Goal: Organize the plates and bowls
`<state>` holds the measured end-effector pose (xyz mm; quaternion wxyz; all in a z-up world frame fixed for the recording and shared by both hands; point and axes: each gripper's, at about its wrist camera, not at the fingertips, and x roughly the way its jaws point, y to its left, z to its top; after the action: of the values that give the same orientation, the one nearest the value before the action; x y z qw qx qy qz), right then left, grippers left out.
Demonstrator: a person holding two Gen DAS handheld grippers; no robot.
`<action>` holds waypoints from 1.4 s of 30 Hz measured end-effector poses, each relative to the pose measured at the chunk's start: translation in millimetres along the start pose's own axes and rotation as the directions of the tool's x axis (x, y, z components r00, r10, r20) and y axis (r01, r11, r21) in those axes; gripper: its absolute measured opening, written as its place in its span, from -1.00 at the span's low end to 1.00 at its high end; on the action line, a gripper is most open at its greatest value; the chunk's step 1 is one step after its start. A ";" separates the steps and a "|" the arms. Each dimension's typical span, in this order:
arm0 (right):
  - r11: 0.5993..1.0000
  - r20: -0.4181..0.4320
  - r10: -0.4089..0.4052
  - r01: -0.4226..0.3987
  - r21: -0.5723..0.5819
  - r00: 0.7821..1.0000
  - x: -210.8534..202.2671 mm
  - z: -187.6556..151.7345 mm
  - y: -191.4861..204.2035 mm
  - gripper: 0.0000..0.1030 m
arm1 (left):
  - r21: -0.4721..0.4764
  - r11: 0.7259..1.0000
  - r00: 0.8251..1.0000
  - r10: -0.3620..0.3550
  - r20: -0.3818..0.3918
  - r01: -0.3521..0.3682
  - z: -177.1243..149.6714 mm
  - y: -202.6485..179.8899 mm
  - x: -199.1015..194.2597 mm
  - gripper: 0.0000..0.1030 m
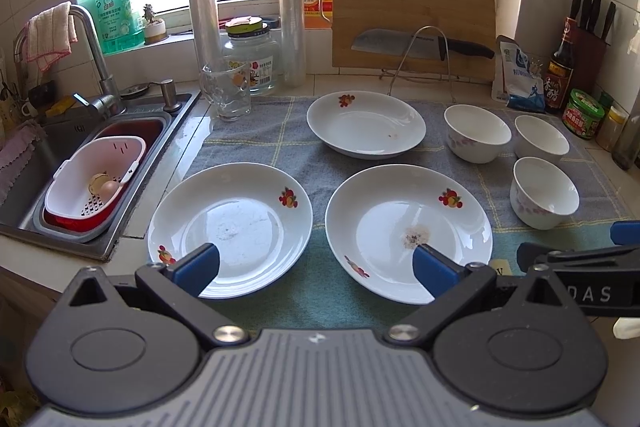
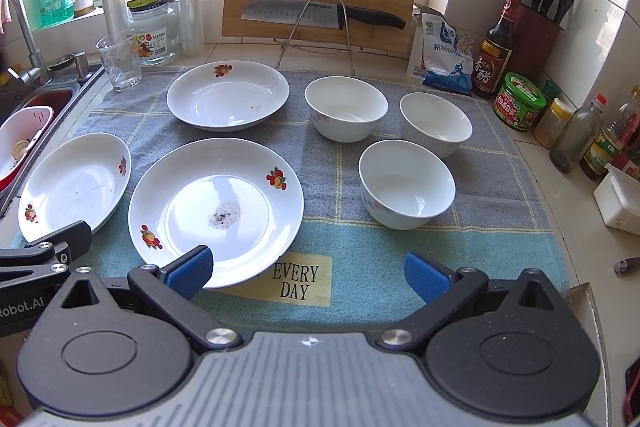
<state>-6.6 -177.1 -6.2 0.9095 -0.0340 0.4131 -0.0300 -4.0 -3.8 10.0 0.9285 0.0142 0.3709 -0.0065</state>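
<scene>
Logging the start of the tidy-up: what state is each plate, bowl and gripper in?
Left plate: upright, smudged, unstacked.
Middle plate: dark residue in centre.
Far plate: small specks, unstacked.
Three bowls: upright, empty, separate.
Left gripper: open, holding nothing.
Right gripper: open, holding nothing.

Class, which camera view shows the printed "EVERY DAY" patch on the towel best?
The right wrist view: the patch lies whole and readable between the open right tool's fingers. In the left wrist view only a yellow corner of it peeks out beside the near plate, the wording hidden.
</scene>
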 end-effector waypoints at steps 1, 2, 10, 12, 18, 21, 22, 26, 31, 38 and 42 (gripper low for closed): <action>1.000 0.001 0.001 -0.001 -0.002 1.000 -0.5 0.3 -0.6 1.00 | -0.001 1.000 1.000 0.000 0.001 0.000 -0.2 -0.3 -0.2 0.98; 1.000 0.002 0.001 -0.001 -0.004 1.000 -0.7 0.0 -1.0 1.00 | -0.002 1.000 1.000 0.000 0.001 0.000 -0.1 -0.8 -0.1 0.98; 0.999 0.010 0.035 -0.035 -0.006 0.999 0.6 1.9 -6.5 1.00 | -0.011 1.000 1.000 0.013 0.015 -0.012 -1.2 -5.3 -4.1 0.98; 0.999 0.014 0.045 -0.044 -0.012 0.999 1.2 2.5 -7.8 1.00 | -0.014 1.000 1.000 0.017 0.016 -0.017 -1.1 -6.8 -4.5 0.98; 0.996 0.030 0.081 -0.080 -0.038 0.996 3.5 5.9 -13.3 1.00 | -0.026 0.999 0.999 0.039 0.030 -0.038 -2.0 -12.6 -7.4 0.98; 0.993 0.039 0.103 -0.100 -0.056 0.994 6.3 9.3 -15.7 1.00 | -0.038 0.998 0.998 0.043 0.039 -0.042 -2.4 -15.4 -8.3 0.98; 0.992 0.043 0.112 -0.109 -0.064 0.993 7.5 10.3 -16.1 1.00 | -0.042 0.998 0.998 0.047 0.041 -0.045 -2.8 -16.2 -8.9 0.98; 0.982 0.051 0.169 -0.164 -0.098 0.984 12.4 14.8 -17.9 1.00 | -0.054 0.997 0.996 0.064 0.061 -0.061 -5.0 -17.1 -11.8 0.98; 0.968 0.065 0.214 -0.203 -0.149 0.975 20.9 24.2 -14.9 1.00 | -0.078 0.994 0.992 0.089 0.086 -0.082 -10.6 -11.8 -13.1 0.98; 0.926 0.093 0.333 -0.306 -0.223 0.938 36.0 39.4 1.5 1.00 | -0.072 0.978 0.968 0.203 0.150 -0.194 -30.1 6.7 -3.8 0.98; 0.897 0.090 0.383 -0.347 -0.273 0.919 48.1 45.7 19.9 1.00 | -0.101 0.977 0.974 0.199 0.107 -0.188 -43.2 28.1 14.7 0.98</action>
<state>60.0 -159.6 -13.9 0.9141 -0.0729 0.3471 0.1965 -22.5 25.6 -30.8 0.9445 0.0080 0.3127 0.1000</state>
